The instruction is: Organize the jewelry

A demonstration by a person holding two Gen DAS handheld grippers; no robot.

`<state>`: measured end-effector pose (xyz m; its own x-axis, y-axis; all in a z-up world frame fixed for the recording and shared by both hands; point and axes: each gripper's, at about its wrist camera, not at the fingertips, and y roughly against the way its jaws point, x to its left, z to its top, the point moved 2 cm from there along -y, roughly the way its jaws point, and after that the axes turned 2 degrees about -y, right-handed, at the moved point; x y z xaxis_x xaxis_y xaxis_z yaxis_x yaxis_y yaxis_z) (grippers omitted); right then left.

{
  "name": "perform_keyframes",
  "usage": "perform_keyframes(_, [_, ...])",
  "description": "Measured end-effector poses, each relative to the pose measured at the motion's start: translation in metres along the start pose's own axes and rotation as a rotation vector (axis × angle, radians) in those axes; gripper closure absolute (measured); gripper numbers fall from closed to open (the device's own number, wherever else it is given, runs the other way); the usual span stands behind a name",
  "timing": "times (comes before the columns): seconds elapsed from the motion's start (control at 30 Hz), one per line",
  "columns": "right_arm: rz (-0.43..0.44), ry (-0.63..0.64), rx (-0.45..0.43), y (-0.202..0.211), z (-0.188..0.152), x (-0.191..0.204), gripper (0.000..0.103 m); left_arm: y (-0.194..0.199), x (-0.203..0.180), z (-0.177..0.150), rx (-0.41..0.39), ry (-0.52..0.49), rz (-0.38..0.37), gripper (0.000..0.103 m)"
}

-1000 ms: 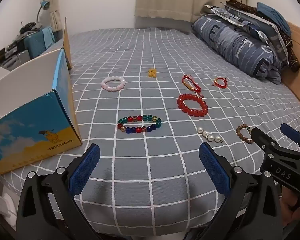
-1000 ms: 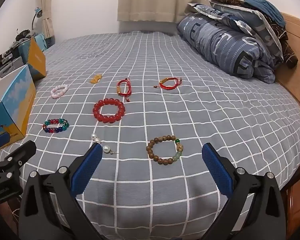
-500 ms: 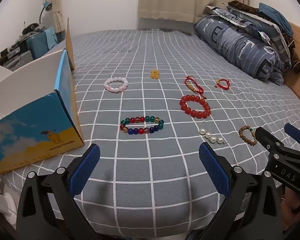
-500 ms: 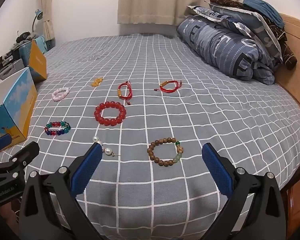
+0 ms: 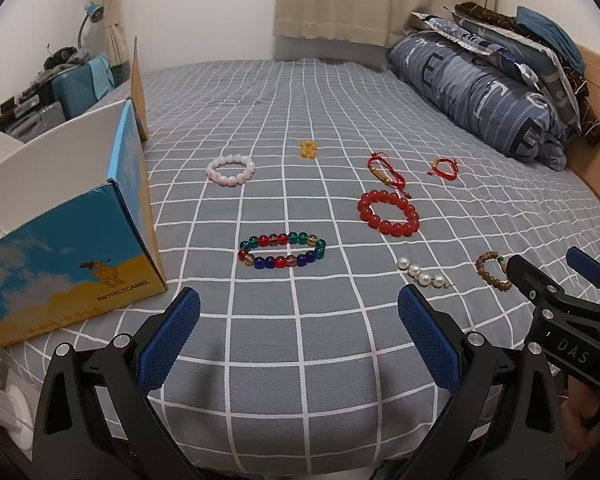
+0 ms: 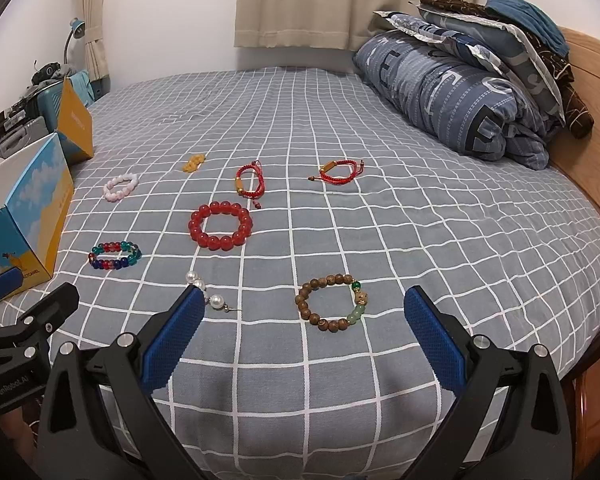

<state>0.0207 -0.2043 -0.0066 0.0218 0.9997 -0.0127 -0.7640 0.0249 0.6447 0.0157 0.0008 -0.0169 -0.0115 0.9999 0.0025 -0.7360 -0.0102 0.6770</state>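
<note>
Several pieces of jewelry lie spread on a grey checked bedsheet point(image 5: 300, 360). Nearest my left gripper point(image 5: 298, 312), which is open and empty, is a multicoloured bead bracelet point(image 5: 282, 251). A pearl piece point(image 5: 420, 275) lies to its right, and a red bead bracelet point(image 5: 388, 212) and pink bracelet point(image 5: 231, 169) lie farther off. My right gripper point(image 6: 304, 312) is open and empty just short of the brown wooden bead bracelet point(image 6: 332, 302). Beyond are the red bead bracelet point(image 6: 220, 224), two red cord bracelets point(image 6: 250, 180) point(image 6: 338, 171) and a small yellow piece point(image 6: 194, 162).
An open blue and yellow box point(image 5: 60, 236) stands at the left edge of the bed. Folded bedding point(image 6: 460, 80) is stacked at the far right against a wooden headboard point(image 6: 588, 92). Luggage point(image 5: 80, 84) sits beyond the box. The near bed edge lies under both grippers.
Both grippers have drawn back and risen slightly, so the jewelry sits a little farther off in both views. Nothing was picked up; both grippers stay open.
</note>
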Motion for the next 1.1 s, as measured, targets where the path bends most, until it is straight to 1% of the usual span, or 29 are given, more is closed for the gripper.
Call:
perform_keyframes(0.7, [0.0,-0.001,-0.001,-0.0003,-0.0005,0.0012,0.007,0.0002,-0.0017,0.0001,0.007,0.003,-0.002,0.006])
perform_keyframes(1.1, [0.01,0.005,-0.025,0.0022,-0.0013,0.0044,0.007,0.0063,-0.0017,0.0012,-0.013,0.012,-0.004,0.006])
